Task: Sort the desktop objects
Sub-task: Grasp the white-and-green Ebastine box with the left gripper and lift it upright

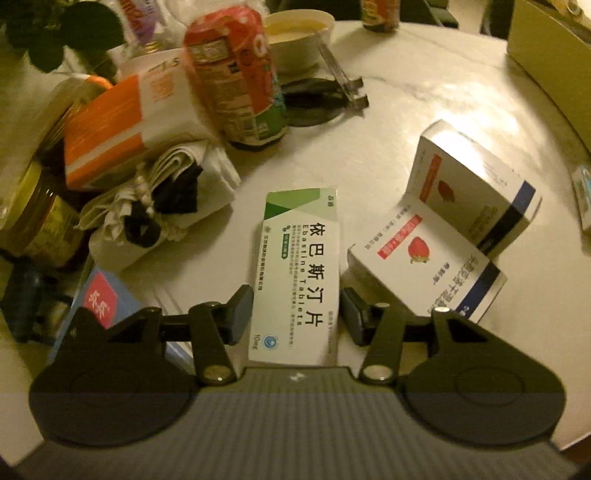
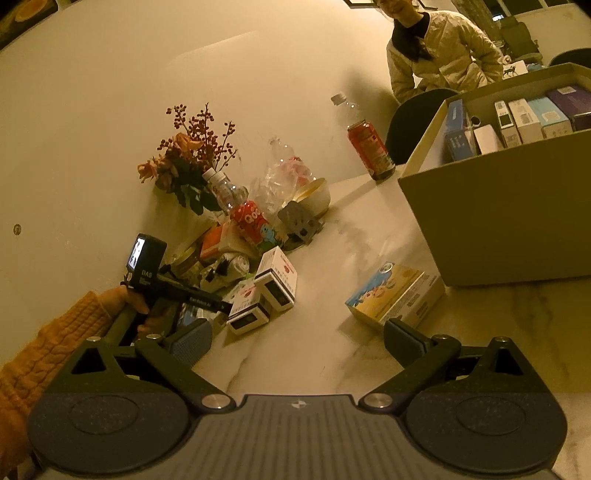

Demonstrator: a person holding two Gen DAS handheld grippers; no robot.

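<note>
A green and white tablet box (image 1: 301, 258) lies lengthwise between the fingers of my left gripper (image 1: 295, 295), whose pads stand against its two long sides. Right beside it two white boxes with a strawberry picture (image 1: 424, 266) (image 1: 476, 192) lean on each other. In the right wrist view my right gripper (image 2: 297, 339) is open over bare tabletop with nothing between its fingers. A colourful carton (image 2: 395, 295) lies just beyond its right finger. A hand in an orange sleeve (image 2: 55, 343) holds the left gripper beside the strawberry boxes (image 2: 277, 280).
Left of the tablet box are a folded cloth (image 1: 159, 206), an orange-white box (image 1: 122, 136), a red bottle (image 1: 236, 74), a jar (image 1: 37, 221) and a bowl (image 1: 299, 33). A large cardboard box (image 2: 498, 229) holding several packets stands at right. A person sits behind the table.
</note>
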